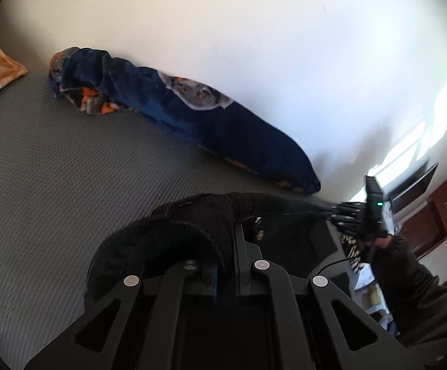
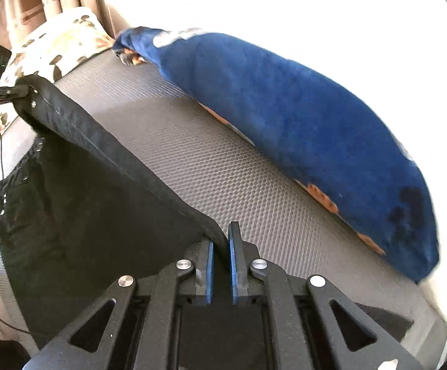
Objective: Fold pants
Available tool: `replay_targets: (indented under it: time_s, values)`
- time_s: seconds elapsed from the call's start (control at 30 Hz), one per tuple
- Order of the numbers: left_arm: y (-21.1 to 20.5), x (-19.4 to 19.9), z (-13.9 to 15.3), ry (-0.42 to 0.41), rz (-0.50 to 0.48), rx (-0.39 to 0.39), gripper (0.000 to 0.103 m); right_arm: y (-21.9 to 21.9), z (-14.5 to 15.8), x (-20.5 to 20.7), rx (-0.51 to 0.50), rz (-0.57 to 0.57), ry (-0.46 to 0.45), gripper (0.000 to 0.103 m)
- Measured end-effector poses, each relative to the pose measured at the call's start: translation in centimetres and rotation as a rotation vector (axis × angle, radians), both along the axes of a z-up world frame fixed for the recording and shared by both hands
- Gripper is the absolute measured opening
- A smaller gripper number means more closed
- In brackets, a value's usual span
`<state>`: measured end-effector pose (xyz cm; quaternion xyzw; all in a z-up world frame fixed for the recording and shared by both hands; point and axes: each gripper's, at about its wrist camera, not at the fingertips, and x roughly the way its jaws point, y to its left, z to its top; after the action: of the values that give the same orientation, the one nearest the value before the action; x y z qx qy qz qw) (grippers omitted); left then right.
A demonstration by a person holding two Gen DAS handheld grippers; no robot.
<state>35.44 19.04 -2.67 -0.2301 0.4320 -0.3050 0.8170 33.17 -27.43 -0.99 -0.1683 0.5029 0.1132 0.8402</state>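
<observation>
A: State of the left hand-held gripper (image 1: 223,246)?

B: Its fingers are drawn in on one end of the waistband of the black fabric pants (image 1: 174,240). The cloth bunches over the left finger and hides the tip.

A: And the right hand-held gripper (image 2: 221,240)?

B: Blue-padded fingers close together, pinching the other end of the waistband. In the right wrist view the band runs taut from that grip up to the left unit at the far left edge.

A: Where do the pants lie?

B: Lifted at the waist between the two grippers, with the rest hanging down onto the grey textured mattress (image 2: 223,166). Metal studs show near the left-hand grip.

A: Other items?

B: A rolled dark blue fleece blanket with orange and grey print (image 1: 192,117) lies along the mattress against the white wall (image 1: 254,46). A cream pillow with orange leaf pattern (image 2: 60,43) sits at the far end, just beside the blanket's end.
</observation>
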Motion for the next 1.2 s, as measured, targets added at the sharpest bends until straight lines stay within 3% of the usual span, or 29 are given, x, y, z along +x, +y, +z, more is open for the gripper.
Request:
replay_targets:
  time_s: [0.2,0.4,0.73,0.9,0.97,1.0,1.03,1.07,1.2]
  values:
    - [-0.2,-4.7,0.5,0.004,-0.061,0.087,0.009,1.7,1.1,-7.5,-0.007,-0.021,-0.007,0.006]
    - [0.0,-10.2,-0.9,0.023,-0.099,0.154,0.01,4.2,-0.3,-14.3,0.006,-0.039,0.026,0.006]
    - [0.9,-15.7,-6.9,0.149,-0.123,0.259,0.018,6.4,-4.8,-21.2,0.062,-0.069,0.098,0.006]
    - [1.6,-16.5,-6.7,0.167,-0.086,0.248,0.03,6.7,-7.5,-22.0,0.065,-0.104,0.13,0.006]
    - [1.8,-17.1,-6.3,0.178,-0.087,0.28,0.035,6.5,-8.1,-21.8,0.072,-0.122,0.133,0.006]
    - [2.0,-17.4,-6.1,0.185,-0.082,0.289,0.042,6.5,-8.3,-21.7,0.073,-0.132,0.13,0.006]
    - [2.5,-17.7,-5.8,0.201,-0.069,0.272,0.05,6.5,-8.5,-21.7,0.075,-0.138,0.128,0.006]
    - [3.1,-18.0,-5.5,0.218,-0.052,0.251,0.065,6.5,-8.6,-21.7,0.077,-0.143,0.128,0.006]
    - [5.7,-19.1,-4.2,0.264,0.064,0.152,0.068,6.6,-8.9,-21.9,0.069,-0.141,0.12,0.006]
